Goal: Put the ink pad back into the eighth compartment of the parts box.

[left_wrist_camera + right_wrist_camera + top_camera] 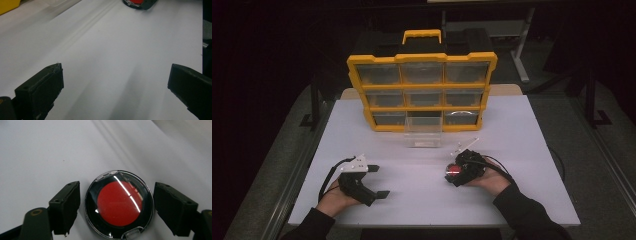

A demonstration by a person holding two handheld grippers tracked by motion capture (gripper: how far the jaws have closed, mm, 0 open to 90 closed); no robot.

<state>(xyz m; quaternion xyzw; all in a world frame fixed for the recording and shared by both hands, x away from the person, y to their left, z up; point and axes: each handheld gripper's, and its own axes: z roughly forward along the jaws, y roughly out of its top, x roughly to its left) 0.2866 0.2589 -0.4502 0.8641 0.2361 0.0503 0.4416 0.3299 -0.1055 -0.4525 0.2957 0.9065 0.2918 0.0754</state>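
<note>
Round red compact [119, 204] lies flat on the white desk [422, 165], between the jaws of the right claw [117, 206]: jaws open, small gaps either side, nothing gripped yet. Left claw [379, 181] wide open, empty, resting well apart. Close evenly across the case's widest part (glossy lid, likely slippery); keep it level for the pulled-out clear drawer [423, 131].

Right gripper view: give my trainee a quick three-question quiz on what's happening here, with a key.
1. True or false: the right gripper is already clamped on the round red compact.
2. Which drawer of the yellow organizer is pulled out: A bottom middle, B top left, C middle right?
3. What lies between the left gripper's jaws?

Key: 1 false, gaps show on both sides; 2 A; 3 nothing but bare white table.
</note>
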